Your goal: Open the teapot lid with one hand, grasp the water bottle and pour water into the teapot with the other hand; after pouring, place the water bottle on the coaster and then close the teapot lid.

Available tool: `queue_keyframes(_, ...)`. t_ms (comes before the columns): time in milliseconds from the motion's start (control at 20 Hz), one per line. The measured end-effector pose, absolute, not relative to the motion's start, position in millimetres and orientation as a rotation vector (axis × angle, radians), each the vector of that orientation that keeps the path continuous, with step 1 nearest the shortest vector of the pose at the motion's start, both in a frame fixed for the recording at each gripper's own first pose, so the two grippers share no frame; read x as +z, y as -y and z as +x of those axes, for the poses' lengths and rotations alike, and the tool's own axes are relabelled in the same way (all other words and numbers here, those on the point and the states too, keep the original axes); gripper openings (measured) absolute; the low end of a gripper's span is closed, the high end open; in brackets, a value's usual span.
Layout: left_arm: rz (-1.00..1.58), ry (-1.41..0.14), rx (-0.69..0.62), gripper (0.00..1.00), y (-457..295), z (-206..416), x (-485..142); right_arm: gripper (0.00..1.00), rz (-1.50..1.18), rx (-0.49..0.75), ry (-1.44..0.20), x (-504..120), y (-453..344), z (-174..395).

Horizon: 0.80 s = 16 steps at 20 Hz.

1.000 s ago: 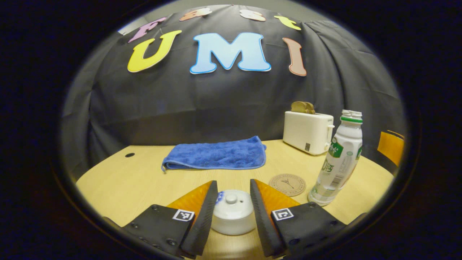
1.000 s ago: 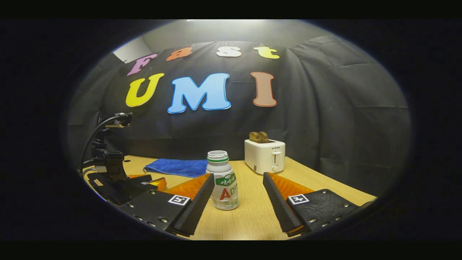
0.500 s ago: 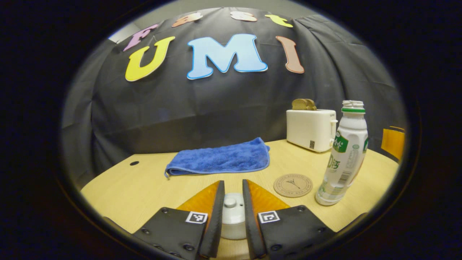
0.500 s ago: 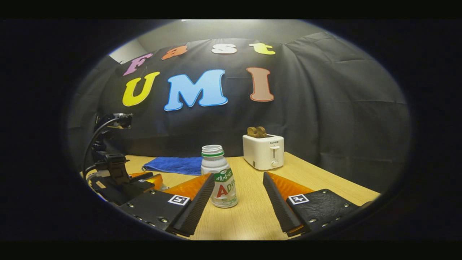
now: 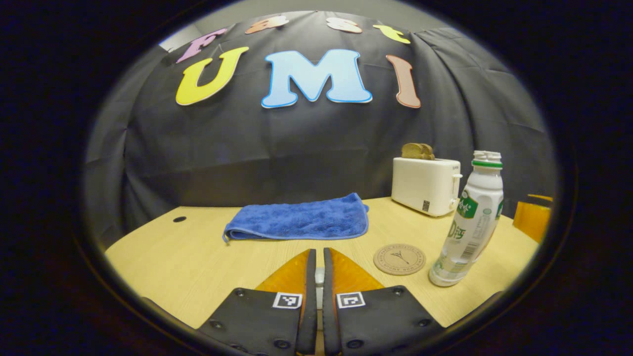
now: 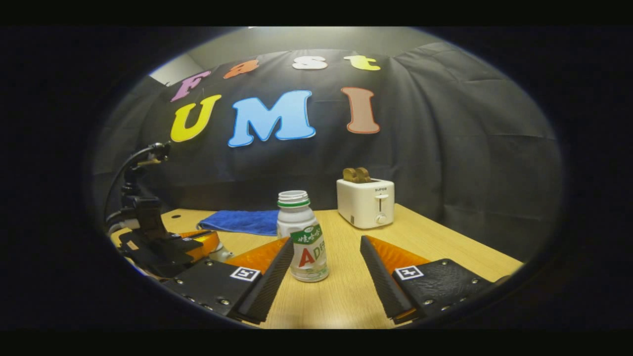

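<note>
My left tongs [image 5: 316, 269] are pinched on the teapot lid [image 5: 319, 276]. My right tongs [image 6: 326, 257] are spread wide, with the water bottle [image 6: 301, 236] upright on the table [image 6: 346, 296] between them, untouched.

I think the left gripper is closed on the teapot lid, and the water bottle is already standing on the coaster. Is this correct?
Not quite. The left gripper is closed on the teapot lid, but the water bottle is not on the coaster. In the left gripper view it stands on the table beside the coaster, which is bare.
</note>
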<state>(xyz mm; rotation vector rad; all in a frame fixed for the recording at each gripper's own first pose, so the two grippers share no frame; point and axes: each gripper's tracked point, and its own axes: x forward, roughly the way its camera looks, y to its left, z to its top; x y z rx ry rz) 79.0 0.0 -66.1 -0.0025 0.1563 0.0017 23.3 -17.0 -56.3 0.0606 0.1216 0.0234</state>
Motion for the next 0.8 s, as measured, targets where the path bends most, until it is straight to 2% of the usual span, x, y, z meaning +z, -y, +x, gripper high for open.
queue_keyframes(100, -0.044, -0.136, -0.013, 0.15, -0.6, 77.2, -56.8, 0.84, 0.061, 0.032, -0.140, -63.1, 15.6, 25.8)
queue_keyframes(150, -0.060, -0.127, -0.018, 0.11, -1.7, 75.8, -50.8, 0.84, 0.063, 0.035, -0.149, -66.5, 14.5, 26.9)
queue_keyframes(350, -0.088, -0.097, -0.034, 0.15, -6.8, 71.7, -34.4, 0.84, 0.063, 0.053, -0.178, -75.9, 6.5, 31.5)
queue_keyframes(450, -0.095, -0.086, -0.037, 0.11, -15.9, 70.2, -27.7, 0.84, 0.055, 0.066, -0.181, -77.5, 0.8, 35.9)
queue_keyframes(700, -0.104, -0.096, 0.015, 0.11, -59.0, 67.4, -33.4, 0.84, 0.020, 0.079, -0.179, -79.7, -7.7, 48.3)
queue_keyframes(800, -0.110, -0.105, 0.040, 0.15, -77.6, 65.3, -36.4, 0.84, -0.003, 0.076, -0.182, -81.4, -9.9, 53.3)
